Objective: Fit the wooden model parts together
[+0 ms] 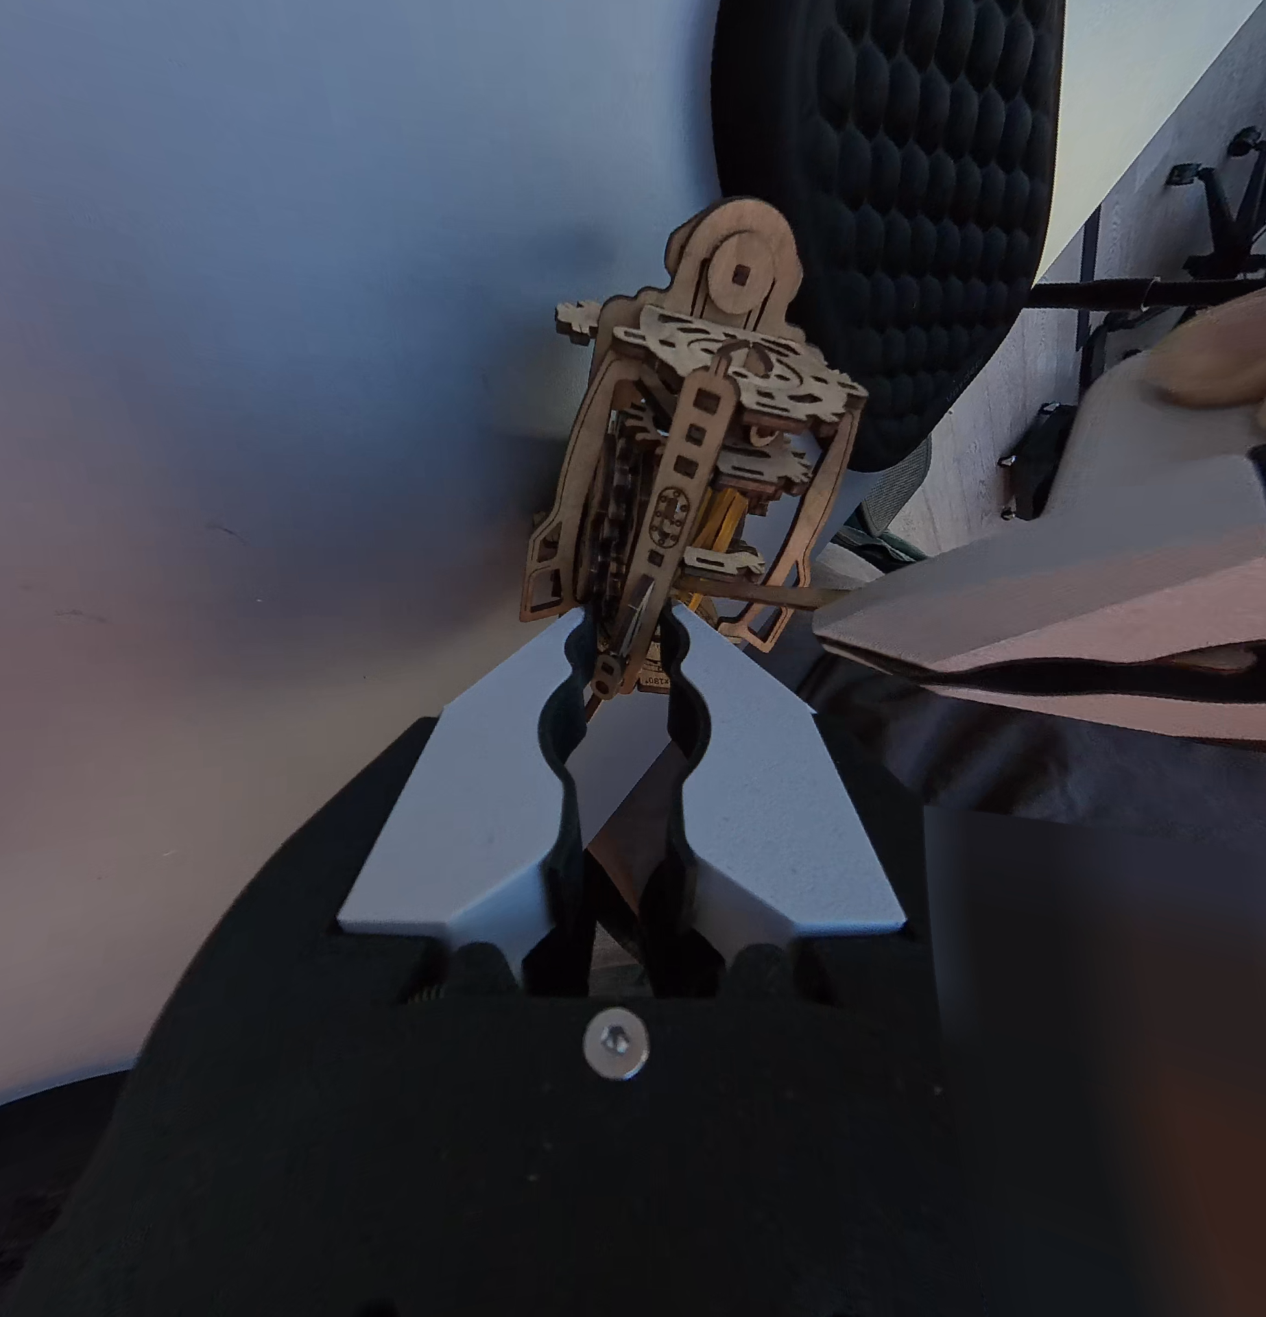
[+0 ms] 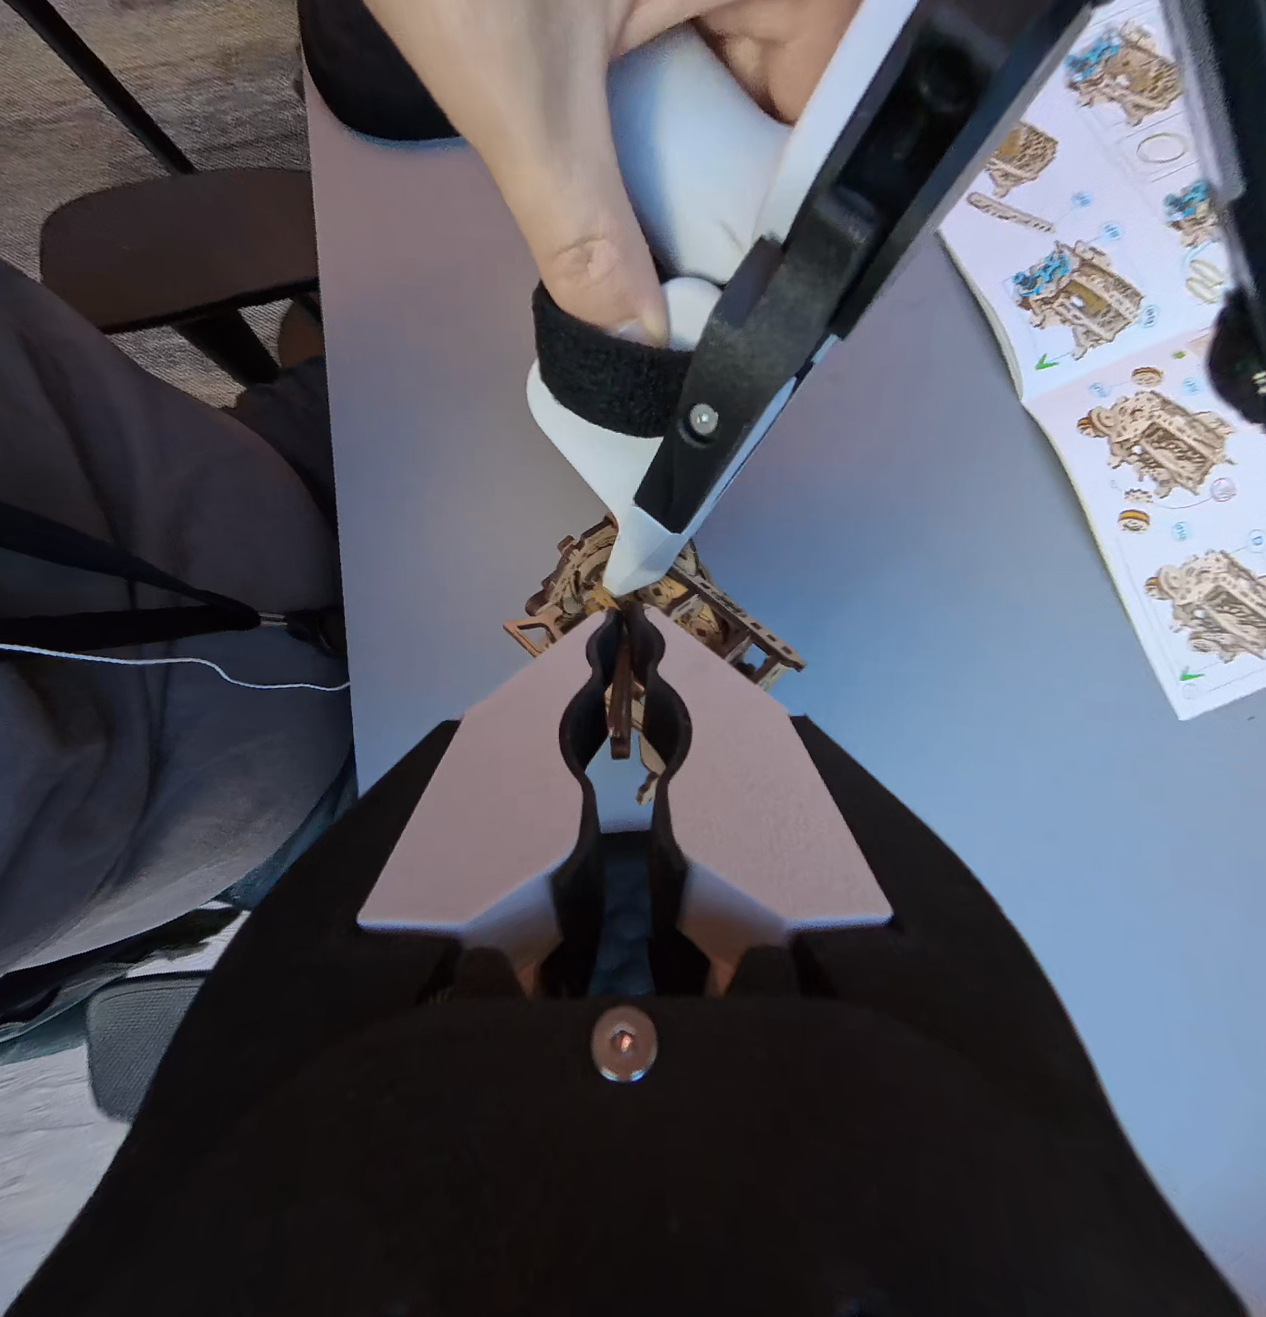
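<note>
My left wrist camera looks forward along its fingers, close on the wooden model (image 1: 687, 456), with a chair back (image 1: 901, 214) beyond. My right one looks down at the table (image 2: 972, 784), and both share that model (image 2: 659, 613).

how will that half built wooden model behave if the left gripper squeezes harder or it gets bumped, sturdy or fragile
Probably fragile: the wooden model is thin fretwork sheet with slender outer struts that could snap under side load. Likely light for its bulk, being mostly open gaps. The left gripper grips only its narrow bottom end, so a bump near the top may well pivot it.
</note>
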`<state>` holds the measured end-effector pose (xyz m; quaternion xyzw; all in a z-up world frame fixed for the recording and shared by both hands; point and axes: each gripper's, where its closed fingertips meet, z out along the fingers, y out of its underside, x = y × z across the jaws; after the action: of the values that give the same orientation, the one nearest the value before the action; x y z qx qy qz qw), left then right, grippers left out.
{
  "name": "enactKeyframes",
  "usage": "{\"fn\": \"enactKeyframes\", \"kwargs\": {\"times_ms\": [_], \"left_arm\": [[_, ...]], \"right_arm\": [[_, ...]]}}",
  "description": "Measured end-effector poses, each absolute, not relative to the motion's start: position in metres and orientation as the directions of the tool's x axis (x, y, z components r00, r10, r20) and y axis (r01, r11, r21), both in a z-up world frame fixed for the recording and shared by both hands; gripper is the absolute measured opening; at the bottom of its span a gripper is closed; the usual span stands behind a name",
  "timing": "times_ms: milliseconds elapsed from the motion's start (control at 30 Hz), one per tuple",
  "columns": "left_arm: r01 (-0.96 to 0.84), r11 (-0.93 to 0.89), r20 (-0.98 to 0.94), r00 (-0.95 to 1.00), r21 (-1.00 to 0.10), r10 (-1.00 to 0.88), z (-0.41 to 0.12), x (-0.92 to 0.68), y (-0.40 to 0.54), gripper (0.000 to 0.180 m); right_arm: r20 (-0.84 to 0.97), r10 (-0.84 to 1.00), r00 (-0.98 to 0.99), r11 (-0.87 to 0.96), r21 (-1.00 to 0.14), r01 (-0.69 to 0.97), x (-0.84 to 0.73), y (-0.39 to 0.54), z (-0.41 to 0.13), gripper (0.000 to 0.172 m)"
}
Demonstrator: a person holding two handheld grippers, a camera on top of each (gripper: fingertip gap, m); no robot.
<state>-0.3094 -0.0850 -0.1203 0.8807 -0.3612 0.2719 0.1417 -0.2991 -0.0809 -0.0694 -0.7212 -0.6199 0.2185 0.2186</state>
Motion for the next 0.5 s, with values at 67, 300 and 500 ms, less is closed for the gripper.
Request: {"fn": "enactKeyframes", "kwargs": {"times_ms": [67, 300, 500], "left_arm": [[-0.714, -0.699, 0.583, 0.589, 0.050, -0.560, -0.1204, -0.3095, -0.0850, 0.015], [-0.720, -0.692, 0.581, 0.583, 0.047, -0.567, -0.1206, -0.3096, -0.0851, 0.015], [-0.729, -0.684, 0.572, 0.577, 0.037, -0.584, -0.1205, -0.3099, -0.0856, 0.015]], "right_arm": [[-0.120, 0.982, 0.149, -0.191, -0.583, 0.789, -0.3010, -0.0849, -0.0721, 0.000], [-0.258, 0.948, 0.185, -0.306, -0.585, 0.751, -0.3022, -0.0842, -0.0722, 0.000], [-0.362, 0.910, 0.201, -0.385, -0.560, 0.733, -0.3021, -0.0843, -0.0744, 0.000]]}}
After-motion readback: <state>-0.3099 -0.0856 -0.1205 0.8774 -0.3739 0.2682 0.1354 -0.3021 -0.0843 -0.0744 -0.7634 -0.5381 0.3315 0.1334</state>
